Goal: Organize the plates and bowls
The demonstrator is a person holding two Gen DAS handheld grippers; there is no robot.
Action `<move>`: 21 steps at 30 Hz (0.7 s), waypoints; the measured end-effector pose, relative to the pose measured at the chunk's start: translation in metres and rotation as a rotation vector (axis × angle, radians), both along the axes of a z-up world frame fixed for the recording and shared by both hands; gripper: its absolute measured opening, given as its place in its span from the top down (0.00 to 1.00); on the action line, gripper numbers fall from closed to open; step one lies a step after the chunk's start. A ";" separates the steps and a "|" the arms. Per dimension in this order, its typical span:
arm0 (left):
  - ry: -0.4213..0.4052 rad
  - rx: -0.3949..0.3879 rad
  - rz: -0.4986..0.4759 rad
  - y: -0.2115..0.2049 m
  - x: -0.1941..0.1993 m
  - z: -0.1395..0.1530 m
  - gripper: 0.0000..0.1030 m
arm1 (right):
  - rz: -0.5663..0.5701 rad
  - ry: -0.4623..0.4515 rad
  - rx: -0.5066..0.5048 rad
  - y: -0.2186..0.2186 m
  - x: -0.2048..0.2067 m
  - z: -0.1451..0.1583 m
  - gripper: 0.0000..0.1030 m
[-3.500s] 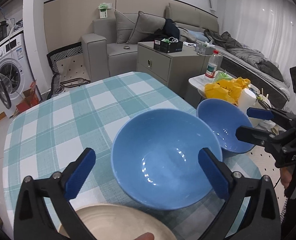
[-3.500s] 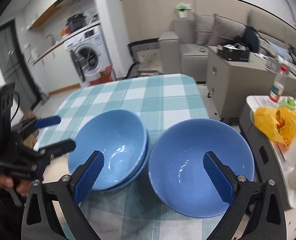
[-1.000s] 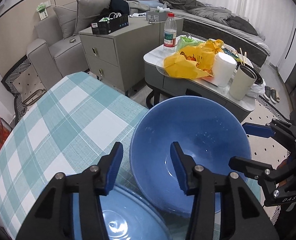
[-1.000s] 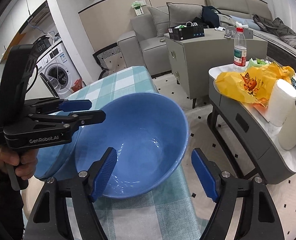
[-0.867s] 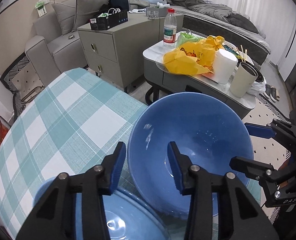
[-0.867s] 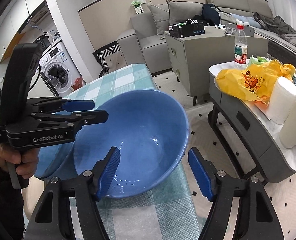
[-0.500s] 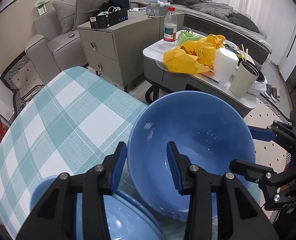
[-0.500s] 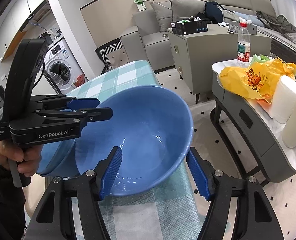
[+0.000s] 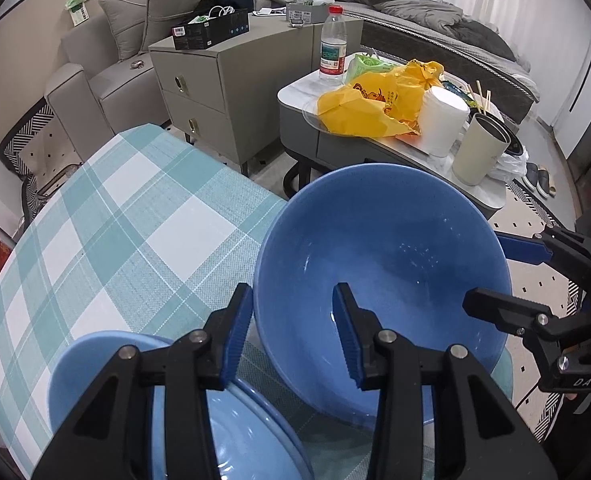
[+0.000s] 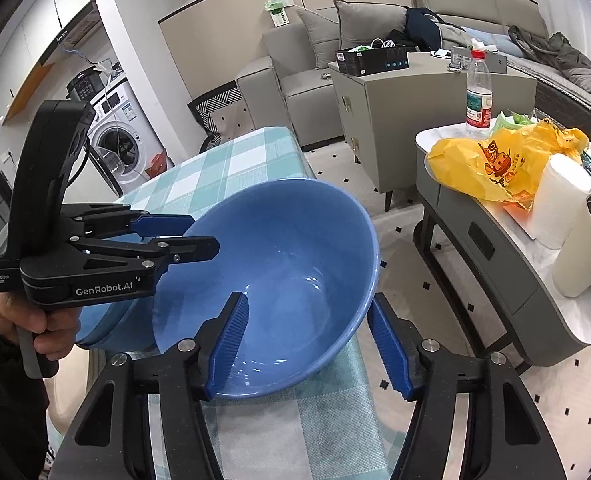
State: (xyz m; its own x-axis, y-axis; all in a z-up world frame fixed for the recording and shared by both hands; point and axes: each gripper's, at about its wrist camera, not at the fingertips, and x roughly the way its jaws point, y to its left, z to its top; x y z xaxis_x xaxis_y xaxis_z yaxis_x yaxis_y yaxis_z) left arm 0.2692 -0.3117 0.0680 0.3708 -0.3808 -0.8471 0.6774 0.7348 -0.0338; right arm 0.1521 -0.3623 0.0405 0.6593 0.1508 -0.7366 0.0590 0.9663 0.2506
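At the near corner of the checked tablecloth (image 9: 135,216), the blue bowl (image 9: 395,264) sits tilted, its low side toward the stacked blue bowls (image 9: 107,364) beside it. Both grippers straddle its rim. The left gripper (image 9: 291,332) stands narrow, one pad (image 9: 235,332) outside the wall, the other inside. The right gripper (image 10: 307,344) has just been closing with the bowl's near edge between its pads; whether they press on it I cannot tell. Beyond, a side table (image 10: 491,236) carries a yellow bag (image 10: 491,164).
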 end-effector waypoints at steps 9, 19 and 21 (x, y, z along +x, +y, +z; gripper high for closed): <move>0.007 -0.014 0.009 -0.006 -0.004 0.000 0.61 | -0.037 0.018 -0.010 -0.010 -0.002 -0.004 0.48; 0.009 -0.002 -0.001 -0.006 -0.011 -0.003 0.61 | -0.046 0.026 0.000 -0.017 -0.002 -0.008 0.49; 0.015 -0.006 0.001 -0.007 -0.012 -0.003 0.61 | -0.049 0.023 0.003 -0.019 -0.002 -0.008 0.49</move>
State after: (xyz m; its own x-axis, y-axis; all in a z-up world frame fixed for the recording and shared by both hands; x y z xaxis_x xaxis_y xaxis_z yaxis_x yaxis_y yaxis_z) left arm 0.2573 -0.3185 0.0651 0.3582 -0.3860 -0.8501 0.6764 0.7349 -0.0487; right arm 0.1498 -0.3811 0.0328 0.6488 0.1207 -0.7513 0.1123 0.9614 0.2514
